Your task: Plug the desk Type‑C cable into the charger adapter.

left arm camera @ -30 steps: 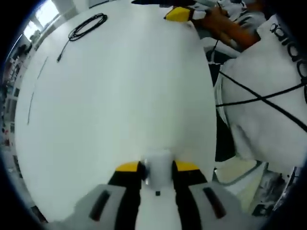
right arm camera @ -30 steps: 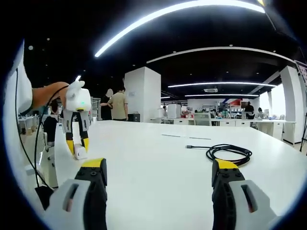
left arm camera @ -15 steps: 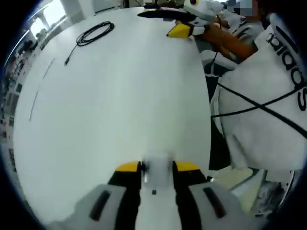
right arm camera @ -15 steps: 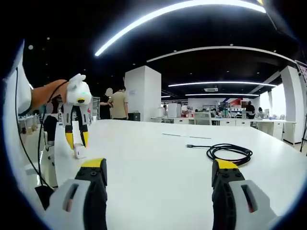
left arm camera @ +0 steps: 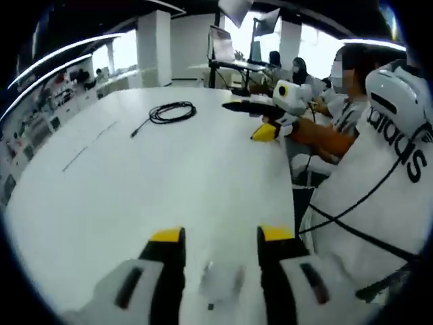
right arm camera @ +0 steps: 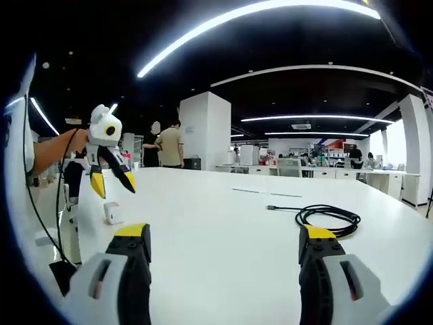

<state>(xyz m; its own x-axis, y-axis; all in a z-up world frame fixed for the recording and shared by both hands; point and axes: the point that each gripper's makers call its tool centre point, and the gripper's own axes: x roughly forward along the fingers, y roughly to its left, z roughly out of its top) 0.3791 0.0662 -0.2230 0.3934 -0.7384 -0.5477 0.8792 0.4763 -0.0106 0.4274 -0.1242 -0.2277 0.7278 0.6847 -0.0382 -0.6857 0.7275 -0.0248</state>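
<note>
The white charger adapter [left arm camera: 220, 283] lies on the white table [left arm camera: 135, 183], low between my left gripper's [left arm camera: 221, 235] open jaws and free of them. In the right gripper view the adapter [right arm camera: 110, 212] sits near the table's left edge, with the left gripper [right arm camera: 112, 184] open and lifted above it. The black Type-C cable [left arm camera: 169, 110] lies coiled far across the table, its plug end trailing left. In the right gripper view the coil [right arm camera: 328, 218] rests just beyond my right gripper [right arm camera: 224, 237], which is open and holds nothing. The right gripper [left arm camera: 254, 120] also appears far ahead in the left gripper view.
A person in a white shirt [left arm camera: 379, 183] stands along the table's right edge in the left gripper view. Other people [right arm camera: 169, 145] stand by a white pillar [right arm camera: 206, 132] behind the table. Desks and monitors [left arm camera: 230, 47] line the far end.
My left gripper has opened and let go of the adapter, then risen and tilted up. The adapter stays on the table. The right gripper has held still.
</note>
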